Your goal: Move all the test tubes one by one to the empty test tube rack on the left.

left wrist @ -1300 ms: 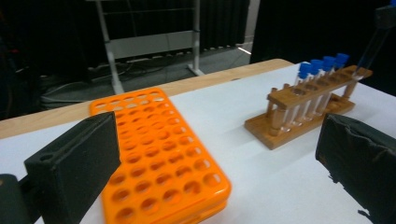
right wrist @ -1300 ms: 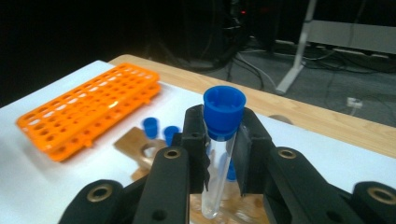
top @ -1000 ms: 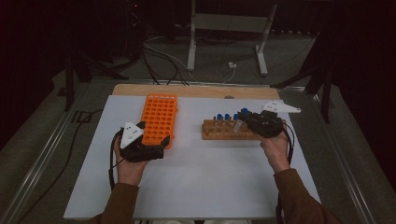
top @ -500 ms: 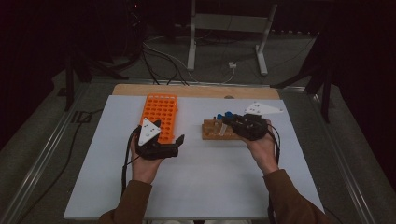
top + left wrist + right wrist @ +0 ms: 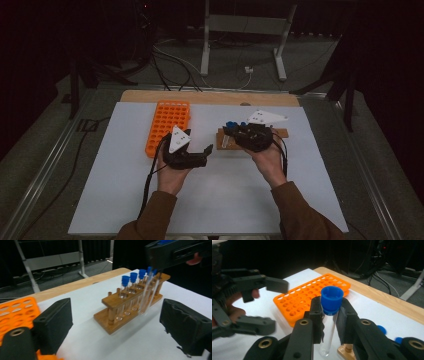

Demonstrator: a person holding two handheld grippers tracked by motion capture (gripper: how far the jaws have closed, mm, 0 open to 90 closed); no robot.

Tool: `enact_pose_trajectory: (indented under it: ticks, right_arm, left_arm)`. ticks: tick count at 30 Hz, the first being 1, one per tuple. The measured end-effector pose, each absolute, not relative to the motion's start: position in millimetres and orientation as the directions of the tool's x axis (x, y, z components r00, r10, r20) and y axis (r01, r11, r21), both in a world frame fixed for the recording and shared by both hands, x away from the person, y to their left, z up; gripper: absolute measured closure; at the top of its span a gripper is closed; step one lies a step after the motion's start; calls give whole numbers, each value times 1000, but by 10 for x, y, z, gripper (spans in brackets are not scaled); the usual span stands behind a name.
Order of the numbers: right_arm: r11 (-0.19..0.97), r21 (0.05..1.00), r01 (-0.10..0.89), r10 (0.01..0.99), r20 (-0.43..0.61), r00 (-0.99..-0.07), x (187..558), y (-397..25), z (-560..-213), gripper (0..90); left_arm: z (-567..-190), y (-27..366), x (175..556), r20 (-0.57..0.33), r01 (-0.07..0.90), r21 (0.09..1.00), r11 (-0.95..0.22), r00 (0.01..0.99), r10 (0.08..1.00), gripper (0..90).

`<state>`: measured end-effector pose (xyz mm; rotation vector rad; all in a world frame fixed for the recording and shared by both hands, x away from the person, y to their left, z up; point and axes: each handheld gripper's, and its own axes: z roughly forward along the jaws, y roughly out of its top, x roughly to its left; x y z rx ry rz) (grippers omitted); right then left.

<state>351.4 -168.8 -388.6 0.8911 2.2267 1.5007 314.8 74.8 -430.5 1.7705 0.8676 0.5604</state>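
A dim room with dark walls surrounds the white table, which has a wooden strip along its far edge. Beyond it, a grey metal stand rests on the grey floor, where cables trail.

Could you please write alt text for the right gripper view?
The right gripper clamps a clear blue-capped test tube just under its cap. Behind lie an orange tube rack on the white table, and the open left gripper.
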Motion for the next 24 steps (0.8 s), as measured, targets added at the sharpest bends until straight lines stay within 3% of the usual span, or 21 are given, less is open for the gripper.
enact_pose_trajectory:
  ticks: [6, 10, 17, 24]
  right_arm:
    - [269, 911, 314, 631, 80, -772, 3495, -1592, -3904, 767]
    - [273, 908, 318, 622, 85, -778, 3486, -1542, -3925, 767]
    - [280, 907, 313, 605, 87, -792, 3467, -1450, -3947, 767]
    - [284, 907, 312, 591, 91, -802, 3461, -1401, -3978, 767]
  left_arm:
    - [-4316, 604, 3155, -29, 288, 933, -216, 659, 751, 243]
    - [-4319, 574, 3155, -39, 286, 934, -214, 676, 736, 413]
    - [-4314, 532, 3182, -57, 291, 935, -205, 691, 721, 597]
    - [-4316, 534, 3191, -63, 287, 936, -205, 708, 704, 716]
